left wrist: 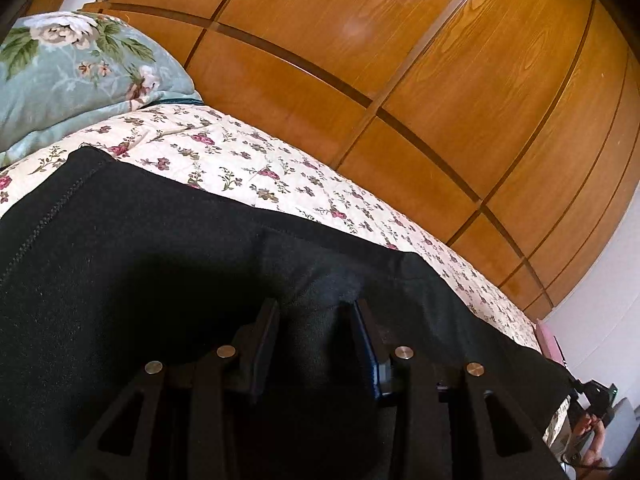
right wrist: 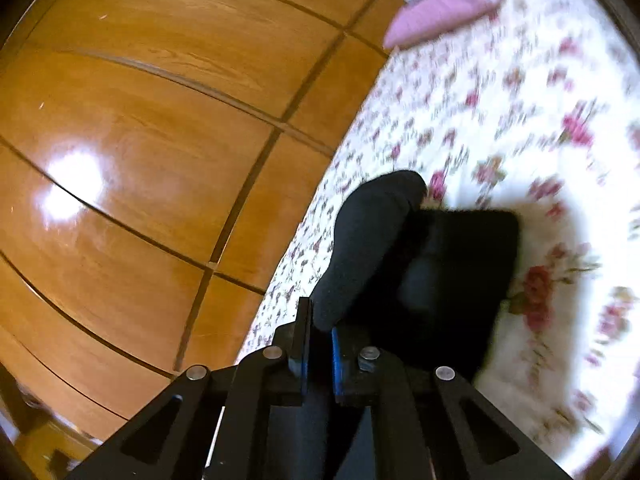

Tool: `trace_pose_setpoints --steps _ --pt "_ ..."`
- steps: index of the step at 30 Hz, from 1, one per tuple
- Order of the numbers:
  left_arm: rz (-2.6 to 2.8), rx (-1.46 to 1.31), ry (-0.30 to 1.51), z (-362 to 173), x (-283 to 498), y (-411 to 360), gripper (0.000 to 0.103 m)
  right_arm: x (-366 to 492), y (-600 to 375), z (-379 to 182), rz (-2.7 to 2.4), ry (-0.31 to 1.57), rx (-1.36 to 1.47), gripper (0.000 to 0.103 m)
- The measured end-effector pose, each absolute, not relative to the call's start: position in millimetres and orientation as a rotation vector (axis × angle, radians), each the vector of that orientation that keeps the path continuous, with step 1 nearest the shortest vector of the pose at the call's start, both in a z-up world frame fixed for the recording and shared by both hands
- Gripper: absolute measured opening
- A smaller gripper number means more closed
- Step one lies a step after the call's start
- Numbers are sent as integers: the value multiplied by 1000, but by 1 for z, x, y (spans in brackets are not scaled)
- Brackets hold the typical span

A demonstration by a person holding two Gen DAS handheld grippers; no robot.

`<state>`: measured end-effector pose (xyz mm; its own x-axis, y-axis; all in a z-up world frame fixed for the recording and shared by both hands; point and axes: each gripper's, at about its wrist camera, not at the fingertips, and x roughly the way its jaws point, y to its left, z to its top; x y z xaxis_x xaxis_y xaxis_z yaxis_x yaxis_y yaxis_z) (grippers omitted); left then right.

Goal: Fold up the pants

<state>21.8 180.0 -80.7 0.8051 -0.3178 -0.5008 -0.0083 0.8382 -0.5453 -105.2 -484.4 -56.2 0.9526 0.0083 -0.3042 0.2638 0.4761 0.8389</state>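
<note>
Both grippers on the black pants, fold only partly made

Nearest in the right wrist view, the right gripper [right wrist: 318, 338] has its jaws almost together, and a bunched edge of the black pants [right wrist: 372, 248] is pinched between the blue pads. From this grip the cloth rises as a rounded roll and then drops to a flatter, squarish layer that lies on the floral bedspread [right wrist: 500, 128]. The picture is blurred here, so it is not clear how many layers are under the roll.

In the left wrist view, the left gripper [left wrist: 316, 328] stands partly open. A hump of the same dark cloth fills the gap between the two fingers; whether the pads really press on it cannot be told, because all is black on black. Beyond the fingers the pants spread wide and quite flat over the bed, with a stitched seam running along the left side.

Further away lie a pale green flowered pillow [left wrist: 72, 72] in the left view and a pink cushion [right wrist: 440, 8] in the right view. Behind all stands the wooden wardrobe [left wrist: 400, 60].

As a judgement, the folding is under way but not finished: one end is lifted and gathered, while a large part lies unfolded. What seems left is to carry the held edge over, lay it down and smooth it.
</note>
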Motion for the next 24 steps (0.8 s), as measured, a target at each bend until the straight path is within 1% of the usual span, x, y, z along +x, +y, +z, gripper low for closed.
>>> trace_pose_setpoints --steps 2,4,5,6,8,9,10,11,13,16,18,20,24 --pt "-177 -561 618 -81 21 180 37 -117 -478 -48 -234 326 983 8" --pt "-179 -563 618 -81 21 181 37 -118 -481 -55 -276 395 927 9" --pt "-181 -564 620 -81 21 182 37 -115 -485 -64 -305 452 919 11" --pt "-178 -563 626 -80 21 182 37 -117 -490 -70 -305 463 939 15" --pt "-169 -541 644 -78 21 180 37 -128 -499 -78 -340 432 1003 19" --pt "-163 -526 653 -76 20 179 37 -135 -501 -77 -384 412 996 20" --pt "-149 -510 672 -73 18 177 37 -143 -502 -72 -466 399 963 23" --pt "-138 -512 687 -70 16 177 37 -152 -503 -64 -580 399 900 23" --pt "-142 -570 699 -61 13 177 37 -163 -504 -52 -563 342 864 23" --pt "-203 -650 681 -48 15 169 38 -163 -501 -39 -493 331 820 23" --pt "-233 -630 681 -41 22 155 38 -155 -491 -33 -410 324 796 23" --pt "-270 -579 704 -36 35 135 38 -138 -474 -30 -335 353 755 23" --pt "-339 -475 778 -42 61 100 39 -100 -448 -37 -263 477 660 23"
